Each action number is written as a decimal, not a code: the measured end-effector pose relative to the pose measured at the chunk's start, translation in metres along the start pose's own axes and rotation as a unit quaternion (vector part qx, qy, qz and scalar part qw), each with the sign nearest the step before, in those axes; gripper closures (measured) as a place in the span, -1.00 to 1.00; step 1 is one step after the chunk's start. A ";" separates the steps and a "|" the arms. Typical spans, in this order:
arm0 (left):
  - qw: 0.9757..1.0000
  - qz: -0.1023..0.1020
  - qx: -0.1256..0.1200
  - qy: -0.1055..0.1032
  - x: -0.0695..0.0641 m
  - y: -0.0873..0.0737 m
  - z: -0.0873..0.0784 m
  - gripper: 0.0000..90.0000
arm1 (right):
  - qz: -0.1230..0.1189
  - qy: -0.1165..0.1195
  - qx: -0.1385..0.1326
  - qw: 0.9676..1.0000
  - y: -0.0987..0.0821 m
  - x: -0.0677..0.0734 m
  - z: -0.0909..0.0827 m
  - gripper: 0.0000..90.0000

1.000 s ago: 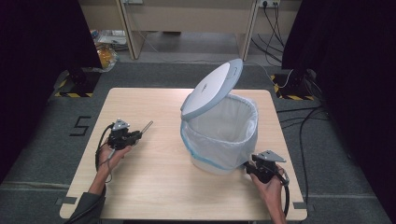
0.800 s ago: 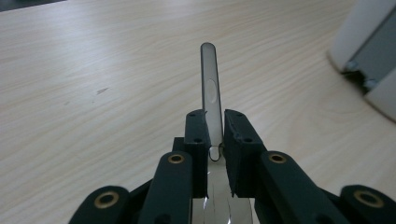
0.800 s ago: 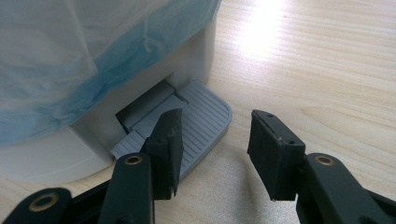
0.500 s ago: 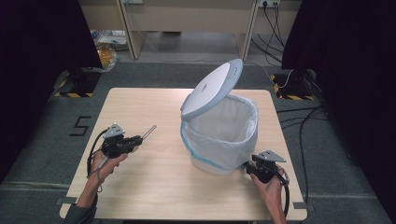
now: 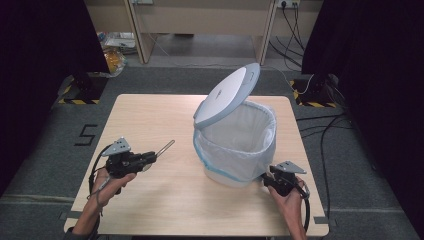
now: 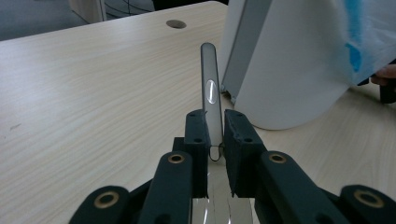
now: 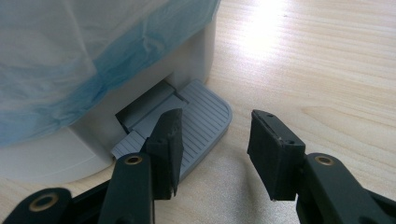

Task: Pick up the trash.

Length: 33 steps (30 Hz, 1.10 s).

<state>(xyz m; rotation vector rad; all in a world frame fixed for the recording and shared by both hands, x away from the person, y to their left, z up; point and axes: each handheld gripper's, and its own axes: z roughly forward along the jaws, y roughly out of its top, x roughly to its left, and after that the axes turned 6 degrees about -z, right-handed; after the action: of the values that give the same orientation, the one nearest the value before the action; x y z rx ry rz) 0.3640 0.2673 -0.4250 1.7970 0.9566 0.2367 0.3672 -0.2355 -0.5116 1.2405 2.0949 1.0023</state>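
The left gripper (image 5: 131, 161) clamps its jaws on a slim, glossy metal utensil handle (image 6: 211, 95), pointing it toward the pedal bin (image 5: 235, 145) right of centre on the pale wood counter (image 5: 150, 115). The right gripper (image 7: 212, 140), jaws apart and empty, presses one jaw on the ribbed grey pedal (image 7: 205, 119) (likely to prop up the domed lid (image 5: 227, 92)).

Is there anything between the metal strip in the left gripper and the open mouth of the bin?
Nothing visible. The left gripper holds the metal strip over bare table. The lid stands tilted up, and the bag-lined bin is open from above. The right gripper presses one jaw on the pedal.
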 end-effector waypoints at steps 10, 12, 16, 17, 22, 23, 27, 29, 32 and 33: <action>1.000 0.016 0.002 -0.024 -0.019 0.010 -0.014 0.78 | 0.001 0.002 0.000 1.000 0.000 -0.001 0.000 0.21; 0.999 0.030 0.003 -0.018 -0.024 0.013 -0.018 0.78 | 0.001 0.003 0.000 1.000 0.000 -0.001 0.000 0.21; 0.999 0.039 0.000 -0.026 -0.031 0.018 -0.023 0.78 | 0.001 0.003 0.000 1.000 0.000 -0.001 0.000 0.21; 0.999 0.040 -0.003 -0.029 -0.033 0.019 -0.024 0.78 | 0.001 0.003 0.000 1.000 0.000 -0.001 0.000 0.21; 0.998 0.043 -0.005 -0.041 -0.038 0.024 -0.029 0.78 | 0.001 0.003 0.000 1.000 0.000 -0.001 0.000 0.21; 0.998 0.049 -0.006 -0.042 -0.041 0.026 -0.031 0.78 | 0.001 0.003 0.000 1.000 0.000 -0.001 0.000 0.21; 0.997 0.055 -0.013 -0.050 -0.048 0.031 -0.039 0.78 | 0.001 0.003 0.000 1.000 0.000 -0.001 0.000 0.21; 0.997 0.059 -0.015 -0.051 -0.050 0.032 -0.041 0.78 | 0.001 0.003 0.000 1.000 0.000 -0.001 0.000 0.21; 0.996 0.068 -0.017 -0.055 -0.056 0.036 -0.045 0.78 | 0.001 0.003 0.000 1.000 0.000 -0.001 0.000 0.21; 0.996 0.071 -0.017 -0.056 -0.059 0.038 -0.045 0.78 | 0.001 0.003 0.000 1.000 0.000 -0.001 0.000 0.21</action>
<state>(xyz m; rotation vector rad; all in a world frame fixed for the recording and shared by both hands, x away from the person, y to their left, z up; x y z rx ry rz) 0.3185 0.2525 -0.3567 1.8292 0.7426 0.2385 0.3677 -0.2362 -0.5117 1.2413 2.0979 1.0079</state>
